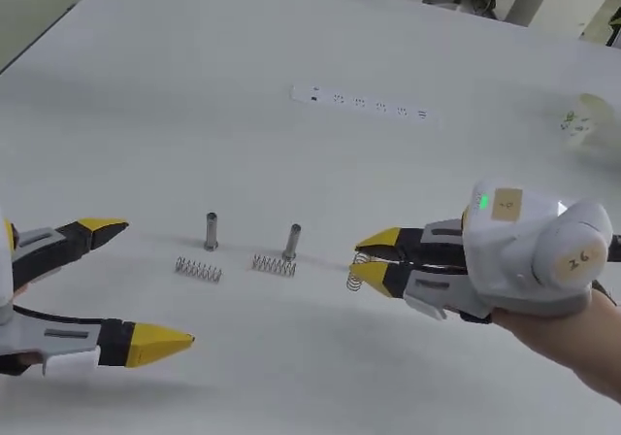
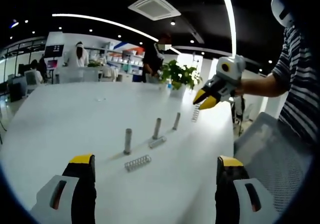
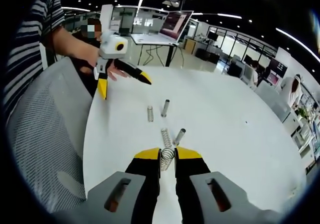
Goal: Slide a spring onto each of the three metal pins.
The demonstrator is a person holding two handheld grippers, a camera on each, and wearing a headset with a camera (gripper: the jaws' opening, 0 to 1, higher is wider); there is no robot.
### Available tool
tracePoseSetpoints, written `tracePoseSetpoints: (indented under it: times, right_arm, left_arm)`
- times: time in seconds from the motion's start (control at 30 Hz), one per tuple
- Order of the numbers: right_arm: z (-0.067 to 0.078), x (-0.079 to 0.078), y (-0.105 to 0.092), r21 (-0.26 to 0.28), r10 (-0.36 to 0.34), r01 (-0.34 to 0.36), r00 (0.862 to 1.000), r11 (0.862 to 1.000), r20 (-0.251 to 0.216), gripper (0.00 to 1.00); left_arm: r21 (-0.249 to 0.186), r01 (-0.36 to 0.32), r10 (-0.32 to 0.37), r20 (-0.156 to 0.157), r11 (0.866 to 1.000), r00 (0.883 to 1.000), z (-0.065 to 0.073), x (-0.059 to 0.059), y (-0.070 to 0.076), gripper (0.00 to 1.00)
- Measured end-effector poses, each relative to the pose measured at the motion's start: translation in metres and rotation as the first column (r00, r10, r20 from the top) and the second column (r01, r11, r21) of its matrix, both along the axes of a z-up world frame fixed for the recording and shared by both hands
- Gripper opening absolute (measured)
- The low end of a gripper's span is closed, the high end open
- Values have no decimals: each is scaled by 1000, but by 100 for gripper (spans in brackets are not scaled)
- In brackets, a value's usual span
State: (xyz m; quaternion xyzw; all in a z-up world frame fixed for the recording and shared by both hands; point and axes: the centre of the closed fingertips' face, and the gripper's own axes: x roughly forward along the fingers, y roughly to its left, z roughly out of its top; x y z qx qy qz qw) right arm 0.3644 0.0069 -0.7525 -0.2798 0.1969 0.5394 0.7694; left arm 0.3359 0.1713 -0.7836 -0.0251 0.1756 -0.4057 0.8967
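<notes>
Two metal pins stand upright on the white table, one (image 1: 211,231) to the left and one (image 1: 292,242) to the right. The left gripper view has three pins in a row (image 2: 128,140) (image 2: 157,128) (image 2: 176,120). A loose spring (image 1: 198,270) lies in front of the left pin, another (image 1: 274,265) in front of the right pin. My right gripper (image 1: 369,258) is shut on a third spring (image 1: 356,274), held just above the table right of the pins; its own view has that spring (image 3: 167,160) between the pads. My left gripper (image 1: 146,282) is open and holds nothing, left of the pins.
A white power strip (image 1: 357,103) lies farther back on the table (image 1: 291,27). A pale crumpled object (image 1: 585,119) sits at the far right. A grey mesh chair (image 2: 280,149) stands by the table's near edge. People stand in the room behind.
</notes>
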Motion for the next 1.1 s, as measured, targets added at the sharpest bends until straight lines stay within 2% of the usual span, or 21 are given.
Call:
tracePoseSetpoints:
  times: [0.33, 0.47, 0.53, 0.63, 1.1]
  right_arm:
    - [7, 23, -19, 8, -79, 79, 997, 997, 27, 8]
    - [11, 36, -26, 41, -138, 137, 990, 990, 19, 8]
    - [13, 42, -29, 42, -158, 156, 987, 987, 36, 8]
    - [13, 49, -32, 52, -181, 179, 983, 983, 35, 8]
    - [7, 62, -33, 74, -246, 244, 969, 967, 9, 8]
  left_arm:
    - [4, -4, 4, -4, 1000, 1000, -1, 0, 1, 98]
    - [4, -8, 8, -5, 1000, 1000, -1, 0, 1, 98]
    - [3, -10, 10, -3, 1000, 1000, -1, 0, 2, 98]
    - [1, -12, 12, -2, 1000, 1000, 0, 0, 2, 98]
    - [10, -14, 14, -9, 1000, 1000, -3, -2, 6, 98]
